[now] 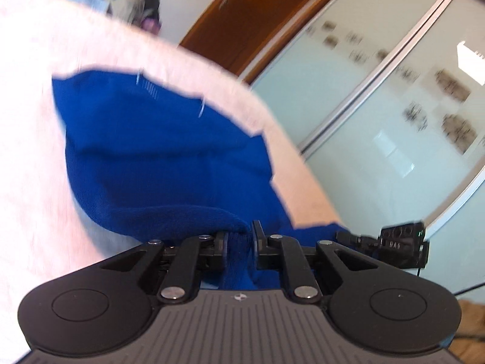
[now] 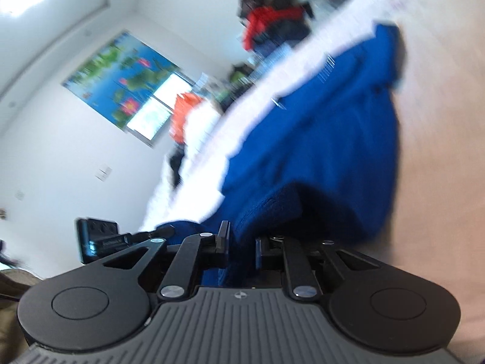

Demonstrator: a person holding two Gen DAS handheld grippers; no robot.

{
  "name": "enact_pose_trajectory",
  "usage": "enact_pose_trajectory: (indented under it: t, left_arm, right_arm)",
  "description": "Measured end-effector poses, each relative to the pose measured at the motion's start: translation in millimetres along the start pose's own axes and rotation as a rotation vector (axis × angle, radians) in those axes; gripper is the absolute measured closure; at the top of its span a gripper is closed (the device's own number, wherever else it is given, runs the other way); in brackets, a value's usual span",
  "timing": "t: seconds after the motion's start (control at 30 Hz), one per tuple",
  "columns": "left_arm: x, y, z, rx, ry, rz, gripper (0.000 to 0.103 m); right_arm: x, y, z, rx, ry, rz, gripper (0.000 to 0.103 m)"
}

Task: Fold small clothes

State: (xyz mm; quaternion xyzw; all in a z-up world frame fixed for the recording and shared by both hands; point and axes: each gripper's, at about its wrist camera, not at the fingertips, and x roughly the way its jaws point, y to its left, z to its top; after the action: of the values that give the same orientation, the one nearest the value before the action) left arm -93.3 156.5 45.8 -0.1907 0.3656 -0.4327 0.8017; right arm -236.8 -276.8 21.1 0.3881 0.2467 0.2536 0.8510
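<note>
A small blue garment (image 1: 157, 151) lies spread on a pale pinkish-white bed cover (image 1: 33, 121). Its near edge bunches up between the two black fingers of my left gripper (image 1: 241, 236), which is shut on the cloth. In the right wrist view the same blue garment (image 2: 327, 139) runs away from me over the bed cover (image 2: 439, 121), and my right gripper (image 2: 241, 239) is shut on a thick folded edge of it. Both views are blurred and tilted. The other gripper's black body (image 1: 400, 245) shows at the right in the left wrist view and, as the other gripper's body (image 2: 97, 239), at the left in the right wrist view.
A heap of mixed clothes (image 2: 272, 24) sits at the far end of the bed. A frosted sliding wardrobe door (image 1: 379, 106) and a brown wooden door (image 1: 257, 15) stand beyond the bed. A colourful poster (image 2: 118, 79) hangs on the white wall.
</note>
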Motion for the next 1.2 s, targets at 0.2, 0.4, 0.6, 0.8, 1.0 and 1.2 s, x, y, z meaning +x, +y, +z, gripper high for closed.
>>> enact_pose_trajectory:
  t: [0.2, 0.4, 0.6, 0.8, 1.0, 1.2]
  left_arm:
    - [-18, -6, 10, 0.015, -0.083, 0.003, 0.095]
    - [-10, 7, 2, -0.040, 0.066, 0.029, 0.095]
    - [-21, 21, -16, -0.011, 0.151, 0.124, 0.022]
    - [2, 28, -29, -0.006, 0.121, 0.121, 0.004]
    - [34, 30, -34, 0.015, 0.263, 0.148, 0.098]
    - [8, 13, -25, 0.044, 0.139, 0.116, 0.098]
  right_arm:
    - [1, 13, 15, -0.035, -0.038, -0.068, 0.092]
    - [7, -5, 10, 0.010, -0.005, -0.108, 0.093]
    - [9, -17, 3, 0.041, 0.001, -0.127, 0.092]
    - [12, -17, -1, 0.044, 0.013, -0.140, 0.092]
    - [9, -18, -2, 0.051, -0.003, -0.159, 0.092]
    - [5, -6, 5, 0.018, -0.040, -0.146, 0.092]
